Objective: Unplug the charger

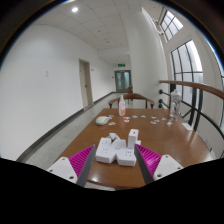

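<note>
A cluster of white plug blocks sits on the brown wooden table. It has two flat socket blocks side by side, the left one and the right one. A white charger stands upright at the right block's far end, and a smaller white piece stands behind the left block. My gripper is open. Its left pad and right pad lie at either side of the cluster, which rests on the table between them. I cannot tell whether the pads touch the blocks.
Farther along the table are a white bottle, a pale cloth-like thing and several small scattered pieces. Chairs stand at the far end. Windows line the right wall, and a door is on the left.
</note>
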Available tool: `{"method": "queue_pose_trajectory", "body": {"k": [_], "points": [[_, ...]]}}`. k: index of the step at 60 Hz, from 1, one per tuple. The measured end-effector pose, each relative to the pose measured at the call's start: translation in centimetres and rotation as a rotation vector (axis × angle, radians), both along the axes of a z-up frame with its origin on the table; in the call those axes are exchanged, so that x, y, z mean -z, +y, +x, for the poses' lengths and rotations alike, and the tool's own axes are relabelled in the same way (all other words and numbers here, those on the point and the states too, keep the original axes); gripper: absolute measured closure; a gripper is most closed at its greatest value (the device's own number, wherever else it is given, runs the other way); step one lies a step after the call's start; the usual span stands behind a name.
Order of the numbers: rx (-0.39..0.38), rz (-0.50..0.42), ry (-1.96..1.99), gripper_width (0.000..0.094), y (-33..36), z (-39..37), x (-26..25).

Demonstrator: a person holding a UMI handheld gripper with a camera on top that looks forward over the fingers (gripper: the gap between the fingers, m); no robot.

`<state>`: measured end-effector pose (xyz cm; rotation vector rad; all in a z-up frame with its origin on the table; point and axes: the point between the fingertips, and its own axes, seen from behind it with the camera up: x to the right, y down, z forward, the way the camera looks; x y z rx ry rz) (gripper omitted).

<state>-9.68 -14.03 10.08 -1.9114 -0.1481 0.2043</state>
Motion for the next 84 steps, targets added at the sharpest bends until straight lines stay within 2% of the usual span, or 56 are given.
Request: {"method": "queue_pose_trajectory", "body": {"k": [15, 23, 27, 28, 31, 40, 53, 71, 84], "points": [[0.085, 0.013, -0.056, 0.0130, 7.0, 3.8, 2.1], [0.063, -0.013, -0.064, 0.0205, 11.4, 3.7, 4.3], [0.064, -0.021, -0.085, 0.0324, 13.8, 4.3, 5.5], [0.067, -0.025, -0.093, 0.0389, 14.1, 4.4, 5.7], [0.069, -0.040, -0.089, 0.0666, 14.4, 4.3, 6.2], [0.084, -0.041, -0.053, 0.0817, 14.6, 4.4, 6.2], [0.093, -0.029, -0.083, 0.0842, 14.6, 4.6, 5.9], [0.152, -0.053, -0.066, 0.0842, 14.5, 4.7, 5.6], [0.155, -0.032, -0.085, 0.0842, 14.6, 4.8, 5.2]]}}
